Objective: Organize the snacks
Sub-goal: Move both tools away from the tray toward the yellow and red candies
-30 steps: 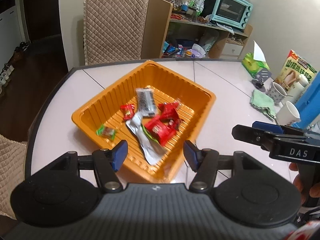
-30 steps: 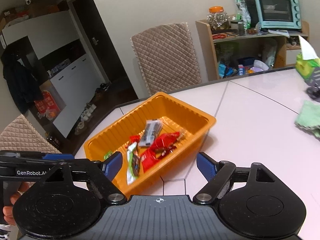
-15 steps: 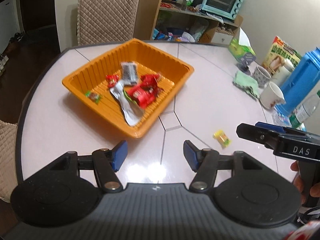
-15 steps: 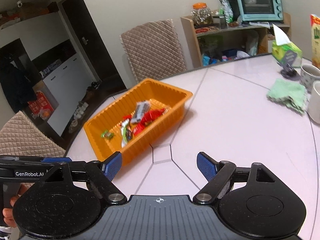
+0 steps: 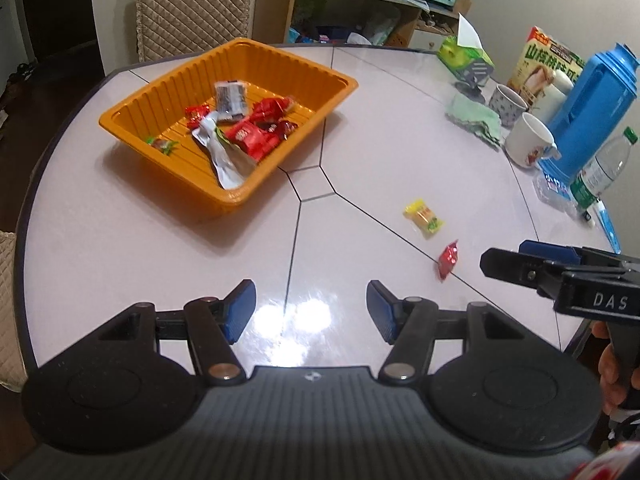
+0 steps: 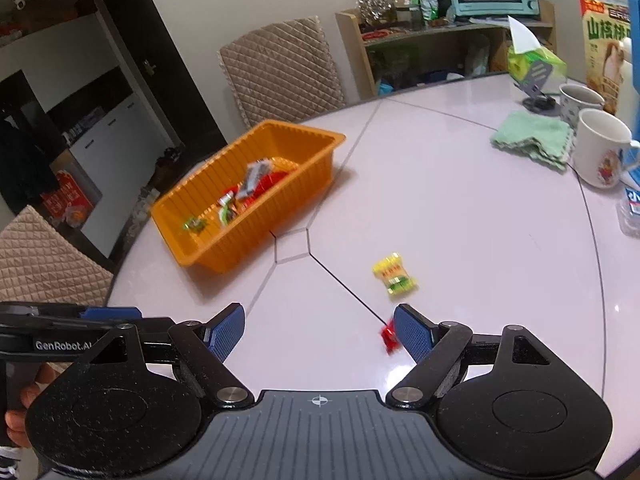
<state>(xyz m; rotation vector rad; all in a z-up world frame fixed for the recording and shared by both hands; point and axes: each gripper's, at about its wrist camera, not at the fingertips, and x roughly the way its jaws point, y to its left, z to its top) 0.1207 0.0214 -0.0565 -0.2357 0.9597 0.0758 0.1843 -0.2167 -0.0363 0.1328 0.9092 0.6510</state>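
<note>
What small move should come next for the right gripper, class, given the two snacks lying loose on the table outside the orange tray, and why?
Probably ease the right gripper toward the small red snack until it lies between the pads, then close. The jaws stand open and empty, that packet lies just inside the right fingertip, and it and the yellow snack are still outside the orange tray.

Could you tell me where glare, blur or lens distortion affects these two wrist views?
Left wrist view: bright lamp glare on the table between the open left gripper fingers; table edge bowed by the fisheye. Right wrist view: slight motion blur on the yellow snack and the red snack beside the right gripper; doorway side dark.
</note>
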